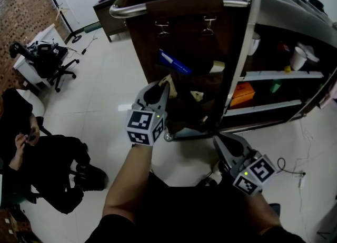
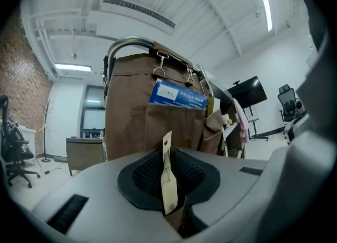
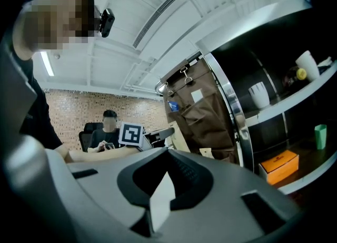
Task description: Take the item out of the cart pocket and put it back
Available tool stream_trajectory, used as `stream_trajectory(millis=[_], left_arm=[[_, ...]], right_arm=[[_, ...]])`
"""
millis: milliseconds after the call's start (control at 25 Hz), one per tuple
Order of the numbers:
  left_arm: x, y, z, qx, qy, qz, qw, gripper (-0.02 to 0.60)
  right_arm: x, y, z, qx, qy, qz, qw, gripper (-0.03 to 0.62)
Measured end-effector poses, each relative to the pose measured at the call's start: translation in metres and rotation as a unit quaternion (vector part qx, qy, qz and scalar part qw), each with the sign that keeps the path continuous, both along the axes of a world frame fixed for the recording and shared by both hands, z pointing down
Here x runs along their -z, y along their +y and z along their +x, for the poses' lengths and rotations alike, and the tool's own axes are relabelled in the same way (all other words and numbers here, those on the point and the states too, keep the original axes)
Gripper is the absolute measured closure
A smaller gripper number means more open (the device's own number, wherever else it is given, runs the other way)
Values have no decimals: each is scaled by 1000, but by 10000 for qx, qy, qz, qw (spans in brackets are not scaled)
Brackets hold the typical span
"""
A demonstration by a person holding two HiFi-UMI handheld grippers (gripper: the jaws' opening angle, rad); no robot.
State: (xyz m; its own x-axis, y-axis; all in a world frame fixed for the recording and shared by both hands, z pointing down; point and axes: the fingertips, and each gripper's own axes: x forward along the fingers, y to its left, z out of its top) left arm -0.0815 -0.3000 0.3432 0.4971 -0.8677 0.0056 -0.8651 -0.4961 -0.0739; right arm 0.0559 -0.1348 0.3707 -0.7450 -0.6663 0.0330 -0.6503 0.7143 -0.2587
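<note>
A brown fabric organiser (image 1: pixel 184 37) with several pockets hangs from the cart's chrome handle (image 1: pixel 126 9). A blue packet (image 1: pixel 174 62) sticks out of an upper pocket. My left gripper (image 1: pixel 163 87) is level in front of the lower pockets, shut on a thin tan paper packet (image 2: pixel 167 141) that stands edge-on between the black pads. The left gripper view also shows the organiser (image 2: pixel 131 126) and the blue packet (image 2: pixel 178 95) just beyond the jaws. My right gripper (image 1: pixel 221 142) hangs lower, near the cart's bottom corner, its fingers together; a pale sliver shows between its pads (image 3: pixel 184 176).
The cart's open shelves on the right hold an orange box (image 1: pixel 243 93), a green item and white cups (image 1: pixel 298 57). A person in black sits at the left (image 1: pixel 31 152), with an office chair (image 1: pixel 52 63) behind. A cable (image 1: pixel 295 172) lies on the white floor.
</note>
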Motion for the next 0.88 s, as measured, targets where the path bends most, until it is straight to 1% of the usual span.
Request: stream_trajectory(millis=[80,360,440,560,760,880], left_arm=[[-7,-3,0,9,-10,-61,10000,540],[-35,-15,1,33,-141,-326,9994,540],[-46,-18,2,38,-190,-446,9988,540],[-67,-23,3,51,-360,-643,9973,540],[-94,-27,7,52,-488,-991,9939,540],[-104,-29,11,-33,-447,-1180,9920,538]], right_arm=[[1,-2,0,-38,9,59,10000,579],[-4,-3,0,-53,48,17,10000,579],[-5,-4,1,-53,66,2,10000,579],[-6,-4,1,-37,75,-17,10000,579],[-4,-5,1,-59,84,15,9999,579],[-3,-4,2,-82,59,18,9999,579]])
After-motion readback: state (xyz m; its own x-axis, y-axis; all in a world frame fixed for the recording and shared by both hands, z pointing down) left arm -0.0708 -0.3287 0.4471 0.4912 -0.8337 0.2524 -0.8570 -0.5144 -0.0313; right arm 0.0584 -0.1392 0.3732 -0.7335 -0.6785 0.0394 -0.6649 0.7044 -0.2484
